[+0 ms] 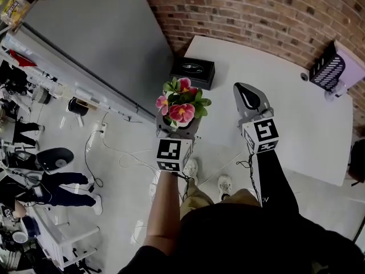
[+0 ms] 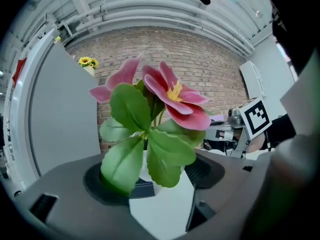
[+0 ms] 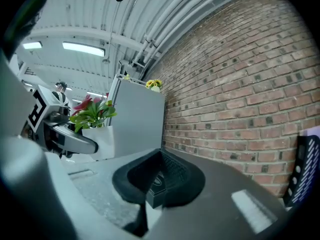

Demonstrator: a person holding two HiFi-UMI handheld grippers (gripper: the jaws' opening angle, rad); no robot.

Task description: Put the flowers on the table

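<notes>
Left claw (image 1: 178,125) is clamped on a white pot of pink artificial flowers (image 1: 182,103) at the white surface's (image 1: 296,113) edge. Right claw (image 1: 244,93) is closed and empty. A red brick wall (image 1: 256,10) stands behind, with a grey partition (image 1: 97,33) beside it.

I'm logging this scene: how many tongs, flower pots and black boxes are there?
tongs: 2 (left tongs, right tongs)
flower pot: 1, held in the left tongs
black box: 1, on the white table
total: 4

a black box (image 1: 193,72) lies near the brick wall (image 1: 256,10); a grey partition (image 1: 97,33) stands left, cables (image 1: 90,153) trail across the floor (image 1: 122,187).
</notes>
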